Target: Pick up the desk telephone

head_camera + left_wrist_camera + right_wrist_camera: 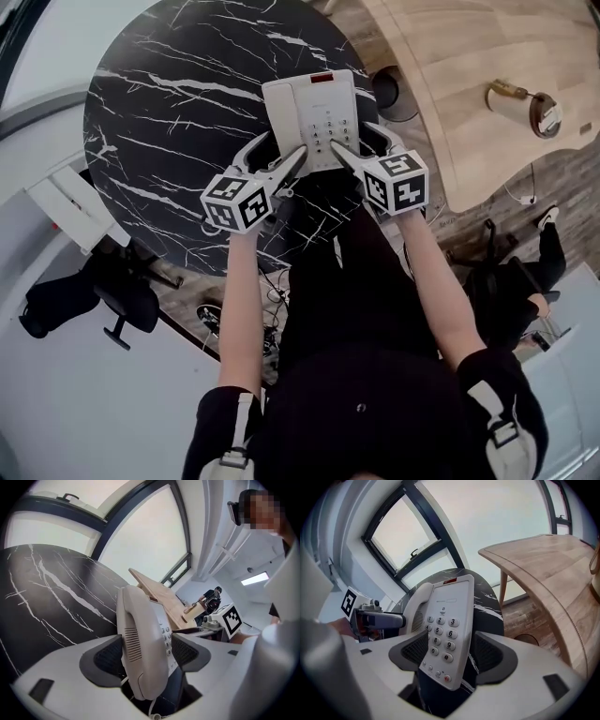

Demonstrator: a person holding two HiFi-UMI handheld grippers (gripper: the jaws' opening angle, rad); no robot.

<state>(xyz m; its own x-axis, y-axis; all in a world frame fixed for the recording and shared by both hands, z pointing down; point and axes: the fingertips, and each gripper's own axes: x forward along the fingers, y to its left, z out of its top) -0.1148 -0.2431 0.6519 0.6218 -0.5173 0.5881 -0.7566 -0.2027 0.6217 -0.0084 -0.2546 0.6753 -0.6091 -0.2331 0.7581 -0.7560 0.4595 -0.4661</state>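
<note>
A white desk telephone (pixel 309 117) with its handset on the left lies on the round black marble table (pixel 159 122). My left gripper (pixel 278 155) straddles the phone's near left corner. In the left gripper view the handset side (pixel 140 648) stands between the wide jaws of my left gripper (pixel 147 656), with a gap at the right pad (pixel 185 651). My right gripper (pixel 364 148) straddles the near right corner. In the right gripper view the keypad side (pixel 447 630) sits between the jaws of my right gripper (pixel 450 656), and neither pad presses on it.
A curved wooden desk (pixel 487 84) stands to the right of the table, with a roll-like object (pixel 525 103) on it. A black office chair (pixel 112 300) is at the lower left. Another person (pixel 525 291) sits at the right edge.
</note>
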